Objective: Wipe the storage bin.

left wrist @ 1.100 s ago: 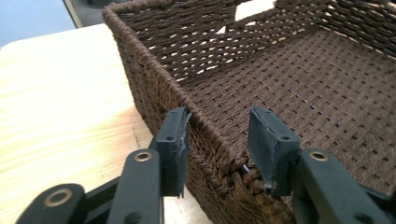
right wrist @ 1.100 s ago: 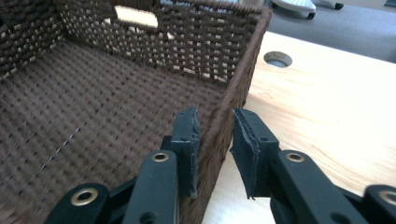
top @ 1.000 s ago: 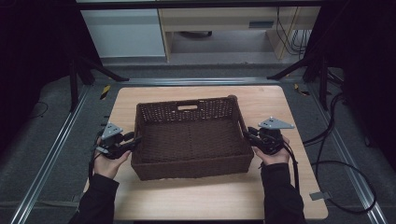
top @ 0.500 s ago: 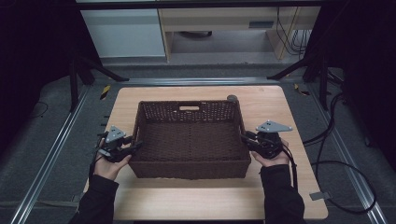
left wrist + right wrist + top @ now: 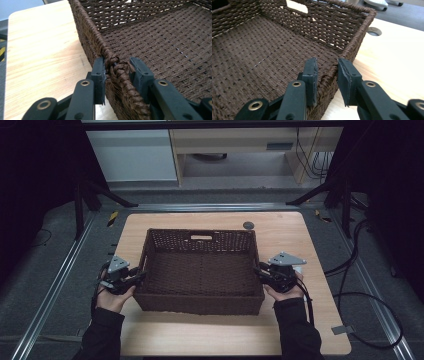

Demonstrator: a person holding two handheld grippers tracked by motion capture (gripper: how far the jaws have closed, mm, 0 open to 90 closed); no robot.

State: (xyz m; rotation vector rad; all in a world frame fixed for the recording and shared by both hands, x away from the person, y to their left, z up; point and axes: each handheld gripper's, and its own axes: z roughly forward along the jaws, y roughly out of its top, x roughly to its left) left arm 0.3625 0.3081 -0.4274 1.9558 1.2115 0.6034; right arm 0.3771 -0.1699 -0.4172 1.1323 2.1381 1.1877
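Basket [image 5: 201, 272] sits mid-tabletop [image 5: 300, 240], empty. The left gripper [image 5: 117, 68] has just been closing and its jaws now pinch the left rim; the right gripper [image 5: 327, 72] straddles the right rim, jaws barely touching. Looks like grip-taking before a two-handed lift; next, squeeze evenly.

The basket [image 5: 202, 270] has slid toward the person across the table [image 5: 320, 285]. The left gripper [image 5: 115, 71] has just closed onto the basket's rim, while the right gripper [image 5: 326, 72] straddles its side, jaws narrowing.
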